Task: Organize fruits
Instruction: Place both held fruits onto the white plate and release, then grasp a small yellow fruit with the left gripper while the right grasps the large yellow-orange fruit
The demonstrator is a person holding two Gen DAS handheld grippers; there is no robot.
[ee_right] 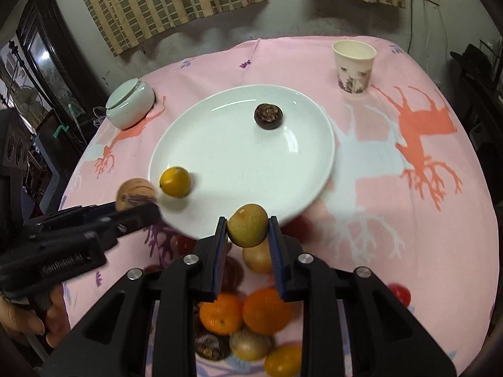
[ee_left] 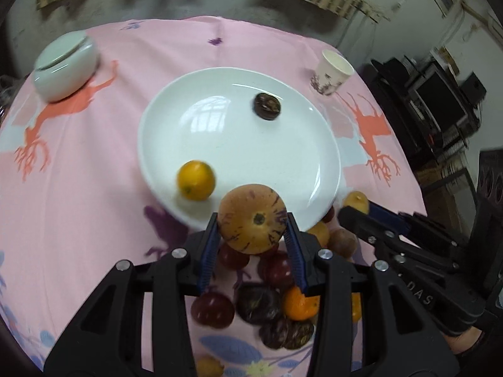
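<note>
My left gripper point(ee_left: 253, 224) is shut on a tan fruit with purple streaks point(ee_left: 251, 218), held above the near rim of the white plate point(ee_left: 239, 147). My right gripper point(ee_right: 247, 226) is shut on a small yellow-green fruit point(ee_right: 247, 225), also over the plate's near rim point(ee_right: 239, 163). On the plate lie a yellow-orange citrus point(ee_right: 175, 181) and a dark brown wrinkled fruit point(ee_right: 268, 115). A pile of loose fruits point(ee_left: 261, 301) lies on the cloth below both grippers: oranges point(ee_right: 267, 309), dark red and dark purple ones. In the right wrist view the left gripper point(ee_right: 138, 210) comes in from the left with its tan fruit point(ee_right: 135, 193).
A pink patterned tablecloth point(ee_right: 393, 188) covers the table. A pale lidded jar point(ee_right: 129, 104) stands at the far left, a paper cup point(ee_right: 354, 66) at the far right. A small red fruit point(ee_right: 400, 293) lies apart at the right. Dark furniture stands beyond the table's edges.
</note>
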